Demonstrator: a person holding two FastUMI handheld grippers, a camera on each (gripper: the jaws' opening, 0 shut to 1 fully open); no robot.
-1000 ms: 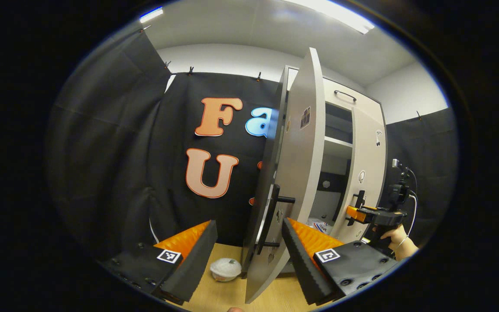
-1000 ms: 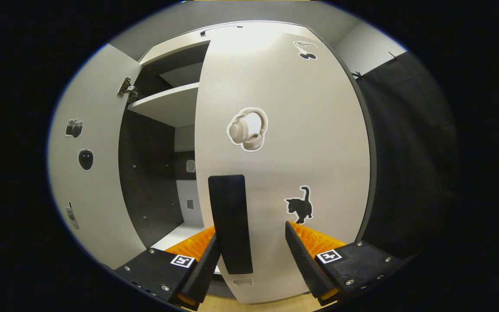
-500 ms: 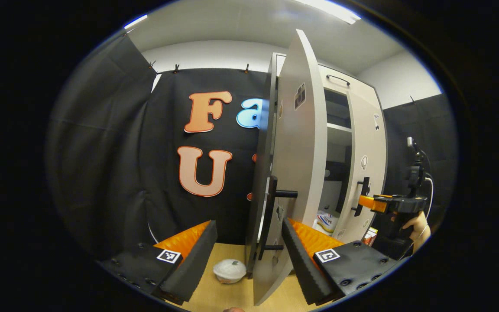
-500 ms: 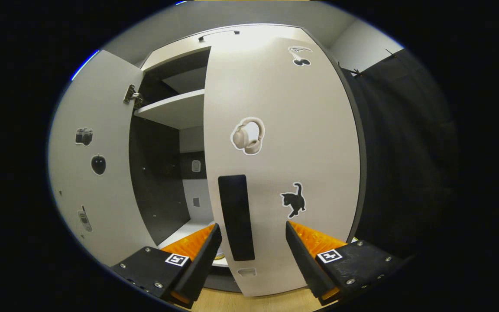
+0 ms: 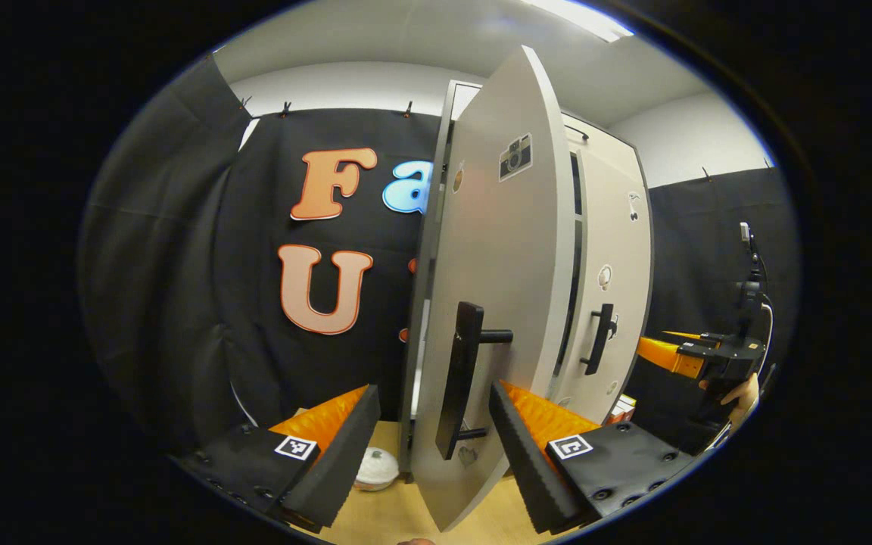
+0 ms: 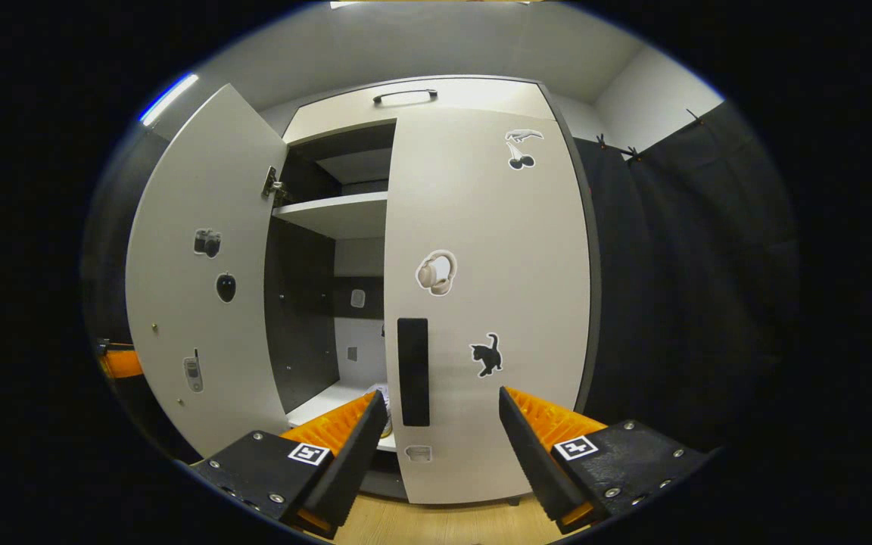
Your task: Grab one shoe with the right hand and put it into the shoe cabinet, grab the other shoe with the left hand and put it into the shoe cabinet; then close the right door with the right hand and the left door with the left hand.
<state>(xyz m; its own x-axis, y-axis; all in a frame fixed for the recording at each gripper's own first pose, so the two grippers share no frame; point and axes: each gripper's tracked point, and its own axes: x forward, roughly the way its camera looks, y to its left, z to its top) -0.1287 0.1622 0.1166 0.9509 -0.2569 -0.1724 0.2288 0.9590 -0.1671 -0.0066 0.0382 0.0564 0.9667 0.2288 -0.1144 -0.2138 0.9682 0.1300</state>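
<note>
Doors are the step now: my right gripper [image 6: 436,443] hangs open and empty before the right door [image 6: 489,303], which looks shut. My left gripper [image 5: 434,446], jaws spread around the handle [image 5: 457,378] without clamping it, must swing the left door [image 5: 496,303] closed. Shoes: I can't make them out.

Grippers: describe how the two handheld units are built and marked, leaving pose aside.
Each gripper, left and right, has two long wedge-shaped fingers with ribbed, sawtooth inner faces. They sit on black blocks with screw heads, each carrying a small square black-and-white tag. In the left gripper view, the right unit shows a black body, a mast on top and a looping cable.
</note>
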